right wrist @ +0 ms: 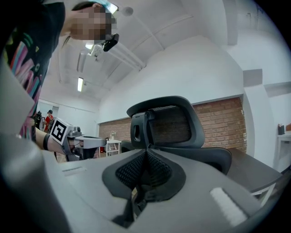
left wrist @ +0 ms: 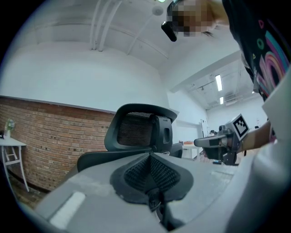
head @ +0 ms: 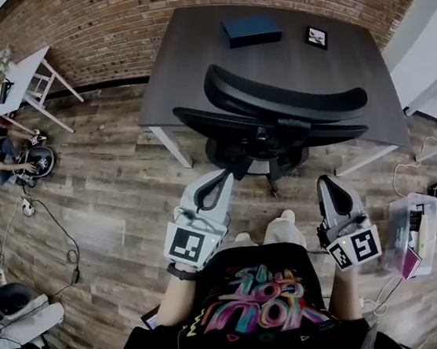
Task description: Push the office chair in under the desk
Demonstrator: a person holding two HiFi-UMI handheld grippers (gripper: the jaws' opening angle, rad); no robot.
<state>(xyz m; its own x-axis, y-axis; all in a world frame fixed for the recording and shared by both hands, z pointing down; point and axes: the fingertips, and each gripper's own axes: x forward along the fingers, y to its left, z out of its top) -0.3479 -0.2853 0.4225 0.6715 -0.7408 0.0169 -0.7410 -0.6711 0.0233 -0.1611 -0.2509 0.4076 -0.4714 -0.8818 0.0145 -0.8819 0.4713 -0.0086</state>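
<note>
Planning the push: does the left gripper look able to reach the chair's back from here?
Likely yes: the left gripper, jaws shut, sits close behind the chair with nothing between them; contact is unclear.

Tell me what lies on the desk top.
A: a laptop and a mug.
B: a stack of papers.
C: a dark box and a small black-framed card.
C: the head view shows a dark box and a small black-framed card on the desk.
</note>
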